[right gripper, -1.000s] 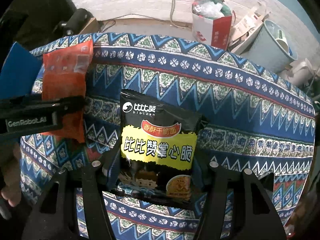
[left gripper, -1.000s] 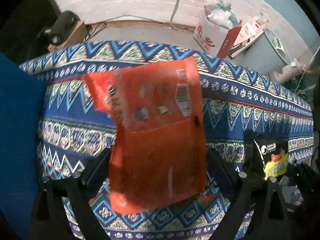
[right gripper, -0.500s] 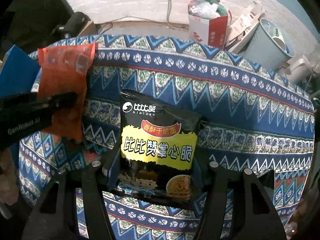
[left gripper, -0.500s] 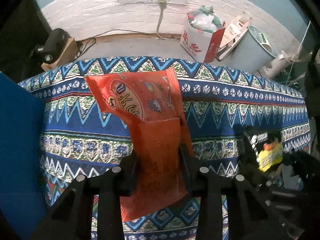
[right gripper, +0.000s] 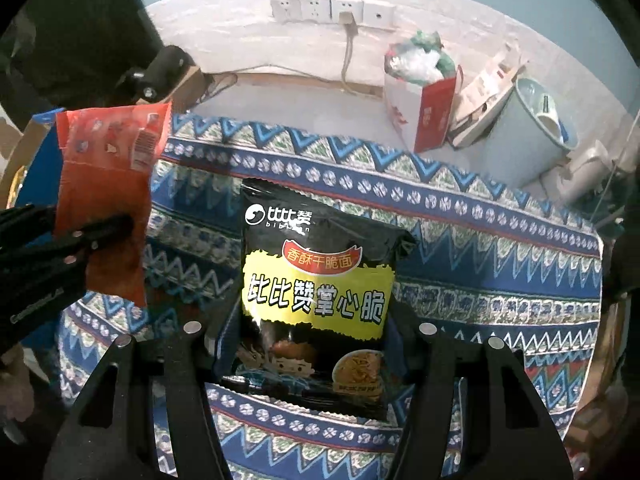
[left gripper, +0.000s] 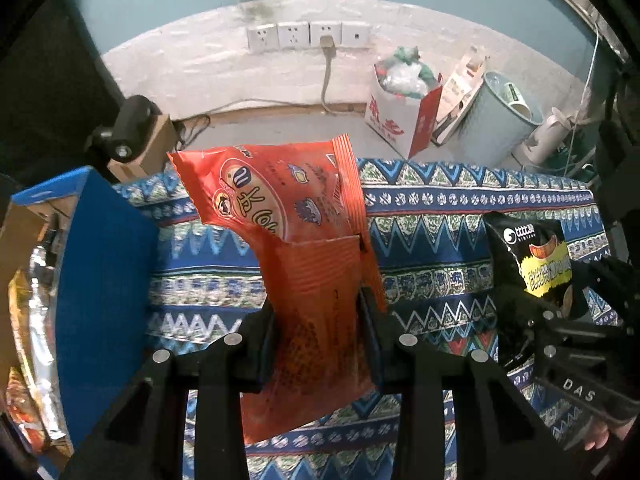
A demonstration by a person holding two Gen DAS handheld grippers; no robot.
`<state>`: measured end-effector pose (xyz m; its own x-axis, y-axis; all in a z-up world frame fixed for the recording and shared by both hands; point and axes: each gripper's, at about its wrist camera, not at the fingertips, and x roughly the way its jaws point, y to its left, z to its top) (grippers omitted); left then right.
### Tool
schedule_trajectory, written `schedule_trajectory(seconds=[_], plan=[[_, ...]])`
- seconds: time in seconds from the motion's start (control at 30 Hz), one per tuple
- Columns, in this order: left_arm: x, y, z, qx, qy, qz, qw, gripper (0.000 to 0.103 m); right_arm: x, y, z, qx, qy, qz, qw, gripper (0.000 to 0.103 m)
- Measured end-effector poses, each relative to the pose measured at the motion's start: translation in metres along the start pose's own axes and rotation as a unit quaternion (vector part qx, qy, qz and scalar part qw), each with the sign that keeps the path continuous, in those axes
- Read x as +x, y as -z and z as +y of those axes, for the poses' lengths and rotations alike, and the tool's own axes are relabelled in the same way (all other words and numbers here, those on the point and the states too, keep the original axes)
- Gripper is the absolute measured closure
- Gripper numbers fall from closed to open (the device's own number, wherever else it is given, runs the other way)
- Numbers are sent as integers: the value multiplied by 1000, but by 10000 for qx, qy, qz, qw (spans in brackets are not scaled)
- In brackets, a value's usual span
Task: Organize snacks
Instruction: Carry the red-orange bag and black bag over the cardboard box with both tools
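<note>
My left gripper (left gripper: 318,312) is shut on an orange snack bag (left gripper: 304,248) and holds it up above the patterned blue tablecloth (left gripper: 440,216). The same bag shows in the right wrist view (right gripper: 108,200), clamped by the left gripper's fingers (right gripper: 100,232). My right gripper (right gripper: 312,344) is shut on a black and yellow snack bag (right gripper: 316,292), held upright over the cloth. That bag also shows at the right of the left wrist view (left gripper: 536,264).
A blue cardboard box (left gripper: 100,280) stands open at the table's left end, with foil and orange packets (left gripper: 28,360) inside. Beyond the table are a red and white carton (right gripper: 420,96), a pale bin (right gripper: 532,132) and wall sockets (right gripper: 332,10).
The left gripper closed on the orange bag and lifted it, tilting the view up toward the wall. The bag turned so its printed front faces the left camera. The right gripper rose slightly.
</note>
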<state>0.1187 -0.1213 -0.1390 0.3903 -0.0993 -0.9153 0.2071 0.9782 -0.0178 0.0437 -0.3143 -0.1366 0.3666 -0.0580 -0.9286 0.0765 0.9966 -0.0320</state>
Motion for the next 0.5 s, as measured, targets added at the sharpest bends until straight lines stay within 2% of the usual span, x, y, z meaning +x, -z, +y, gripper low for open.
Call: schedule_trajectory(seconds=[0.5], plan=[[-63, 18, 38, -27, -117, -516, 9986, 66, -52, -14, 52, -374, -89, -468, 9982, 44]])
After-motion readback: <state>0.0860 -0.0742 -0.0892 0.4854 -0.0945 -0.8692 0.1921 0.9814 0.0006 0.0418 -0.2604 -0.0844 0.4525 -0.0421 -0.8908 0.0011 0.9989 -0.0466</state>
